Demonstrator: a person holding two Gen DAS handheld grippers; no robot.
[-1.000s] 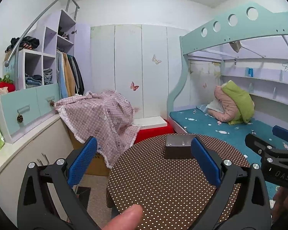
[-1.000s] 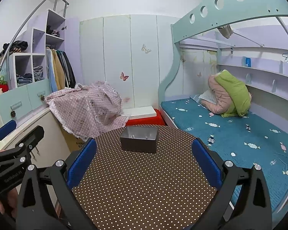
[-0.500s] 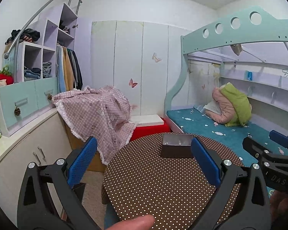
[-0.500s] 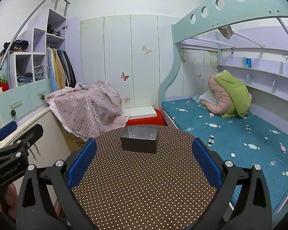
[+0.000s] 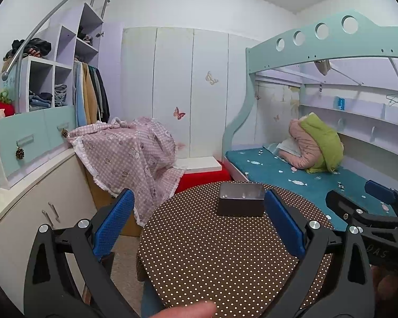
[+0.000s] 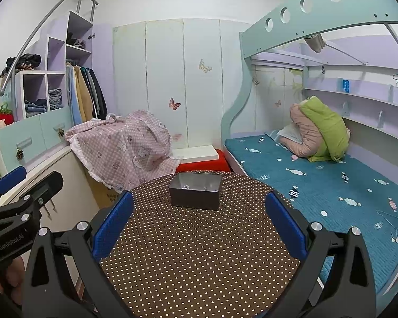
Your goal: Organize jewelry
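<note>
Holding both claws spread wide and empty above the dotted table (image 6: 199, 251), I keep my left claw (image 5: 199, 222) and right claw (image 6: 199, 222) back so the tin box (image 6: 195, 191) at the far edge stays reachable. Small jewelry bits (image 6: 184, 186) lie inside. My left claw's body reads "GenRobot.AI".

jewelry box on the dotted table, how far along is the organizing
Barely started, by the look of it. The metal box sits open at the far side of the dotted table, with a few small pieces inside, too small to identify. Nothing is in hand: the left gripper and right gripper both have their jaws wide apart, empty, short of the box. Reaching in and sorting remains.
</note>
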